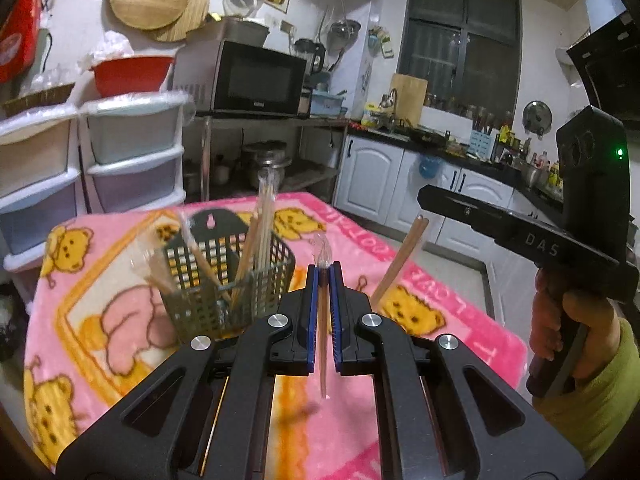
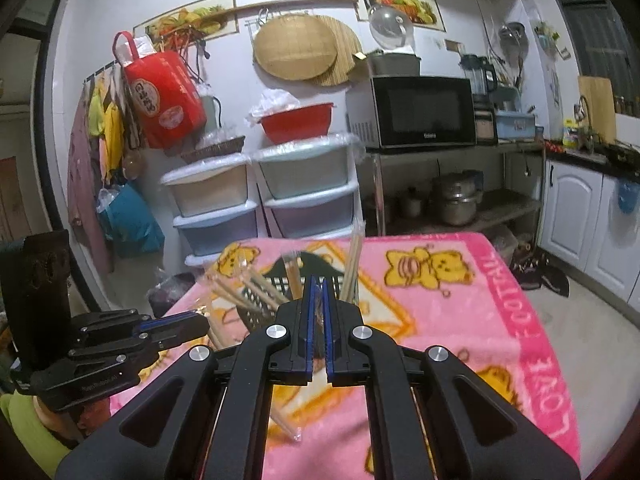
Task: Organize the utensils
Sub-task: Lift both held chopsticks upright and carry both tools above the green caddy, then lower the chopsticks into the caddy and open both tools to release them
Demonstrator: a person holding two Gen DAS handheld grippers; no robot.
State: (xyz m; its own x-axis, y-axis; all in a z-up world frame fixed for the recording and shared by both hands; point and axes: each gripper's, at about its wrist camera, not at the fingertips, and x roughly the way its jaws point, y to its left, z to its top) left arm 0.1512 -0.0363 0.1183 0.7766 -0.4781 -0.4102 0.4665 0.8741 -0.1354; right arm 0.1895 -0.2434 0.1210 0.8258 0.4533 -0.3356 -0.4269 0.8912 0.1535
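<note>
Left wrist view shows the left gripper (image 1: 325,276) clamped on one wrapped pair of chopsticks (image 1: 322,320), which stands nearly upright between the blue pads, its clear wrapper tip poking above them. At right, a hand (image 1: 568,320) in a green sleeve holds the right gripper (image 1: 424,196); the letters "DAS" are printed on its black body, and a green light glows on the block above. A brown chopstick (image 1: 400,258) slants down from its tip toward the table.

Left of centre, the dark mesh utensil basket (image 1: 228,284) stands on the pink blanket (image 1: 460,320) with yellow bears, already holding several wrapped chopsticks. Pink border lettering runs along the blanket's right edge; in the right wrist view it reads roughly "LOVE FOOTBAL", upside down.

Right wrist view has the right gripper (image 2: 319,280) shut tight on a thin brown chopstick seen only as a sliver between the pads. The left gripper (image 2: 200,322) comes in from the lower left with small lettering on its side, too small to read. The basket (image 2: 272,300) sits just beyond both tips.

A microwave (image 2: 420,114) at upper right carries a small brand mark I cannot make out. A red bag (image 2: 164,96) hangs at upper left with white characters. Bare floor lies open to the right of the table, before white cabinets (image 2: 576,208).
</note>
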